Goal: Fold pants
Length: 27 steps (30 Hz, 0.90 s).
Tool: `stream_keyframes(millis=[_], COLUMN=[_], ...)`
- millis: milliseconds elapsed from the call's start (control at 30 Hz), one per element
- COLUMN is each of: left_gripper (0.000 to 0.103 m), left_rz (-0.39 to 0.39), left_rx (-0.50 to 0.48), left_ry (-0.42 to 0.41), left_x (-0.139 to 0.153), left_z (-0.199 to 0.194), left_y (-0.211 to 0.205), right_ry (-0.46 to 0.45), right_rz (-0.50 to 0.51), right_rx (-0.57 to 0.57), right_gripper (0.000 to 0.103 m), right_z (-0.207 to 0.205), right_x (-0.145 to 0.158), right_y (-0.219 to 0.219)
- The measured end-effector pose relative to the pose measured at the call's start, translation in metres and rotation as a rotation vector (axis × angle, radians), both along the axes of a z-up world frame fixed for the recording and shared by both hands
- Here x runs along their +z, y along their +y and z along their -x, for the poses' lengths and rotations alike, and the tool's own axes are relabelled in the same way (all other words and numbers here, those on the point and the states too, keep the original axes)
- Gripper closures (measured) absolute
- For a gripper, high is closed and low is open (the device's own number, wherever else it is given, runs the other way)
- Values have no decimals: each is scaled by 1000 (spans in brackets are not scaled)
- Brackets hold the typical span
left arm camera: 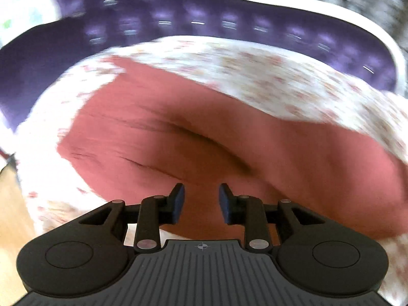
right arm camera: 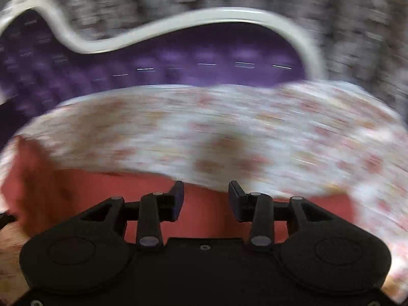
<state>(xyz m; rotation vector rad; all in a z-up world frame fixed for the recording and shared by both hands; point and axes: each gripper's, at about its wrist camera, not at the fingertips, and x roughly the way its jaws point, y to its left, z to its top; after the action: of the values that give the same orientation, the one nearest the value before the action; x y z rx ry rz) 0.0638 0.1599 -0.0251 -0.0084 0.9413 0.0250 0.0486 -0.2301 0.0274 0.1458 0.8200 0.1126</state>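
Observation:
Dusty-red pants [left arm camera: 158, 137] lie spread on a bed with a white floral sheet [left arm camera: 267, 76], with a dark crease running across the cloth. My left gripper [left arm camera: 201, 199] hovers over the near part of the pants, its blue pads apart and nothing between them. In the right wrist view the pants [right arm camera: 84, 191] show as a red patch at lower left, blurred. My right gripper [right arm camera: 206, 199] is above the pants' far edge where it meets the sheet [right arm camera: 229, 132], jaws apart and empty.
A purple tufted headboard [left arm camera: 178, 17] with a curved white frame [right arm camera: 178, 23] stands behind the bed. Beyond it is a mottled grey wall [right arm camera: 357, 25]. A strip of wooden floor [left arm camera: 12, 204] shows at the lower left of the left wrist view.

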Motion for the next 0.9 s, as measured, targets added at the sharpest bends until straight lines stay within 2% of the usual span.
stream_keyframes(millis=[100,200,333,367,433,467,500,567,733,800,833,867,900], left_gripper=[74,74,74,74,74,74,69,65,65,65,65,65,66], left_rz=[-29,-27,-42,-40,-16,-15,-19,-12,46,59,62,62,59], left_rx=[108,188,207,204,221,242,262,255,255,252,251,257,264], left_ry=[-4,6,44,64,104,116,118,110,104,99,98,97,95], left_x=[0,-3,-14,-20,-33,-39,-44,-46,-44,-46,-45,-44,-42], left_z=[-36,-75,-120,-130,-145,-150,-155,-159,-157,-157,-156,-154,-152], left_y=[44,87,121,125,139,146,152,157,168,174,176,178,181], right_ry=[-30,-44,-87,-110,-152,-175,-195,-216,-204,-188,-186,-181,-172], right_rz=[-22,-56,-72,-65,-48,-40,-27,7,159,255,287,297,263], right_rx=[165,327,486,519,562,579,604,634,678,675,670,660,646], right_gripper=[54,54,53,48,40,39,39,38,37,41,59,92,91], right_z=[-28,-52,-77,-82,-89,-93,-96,-103,-122,-130,-130,-132,-133], right_x=[-3,-8,-11,-12,-13,-14,-15,-18,-46,-61,-64,-65,-61], right_y=[64,133,224,245,281,297,315,344,406,420,424,423,418])
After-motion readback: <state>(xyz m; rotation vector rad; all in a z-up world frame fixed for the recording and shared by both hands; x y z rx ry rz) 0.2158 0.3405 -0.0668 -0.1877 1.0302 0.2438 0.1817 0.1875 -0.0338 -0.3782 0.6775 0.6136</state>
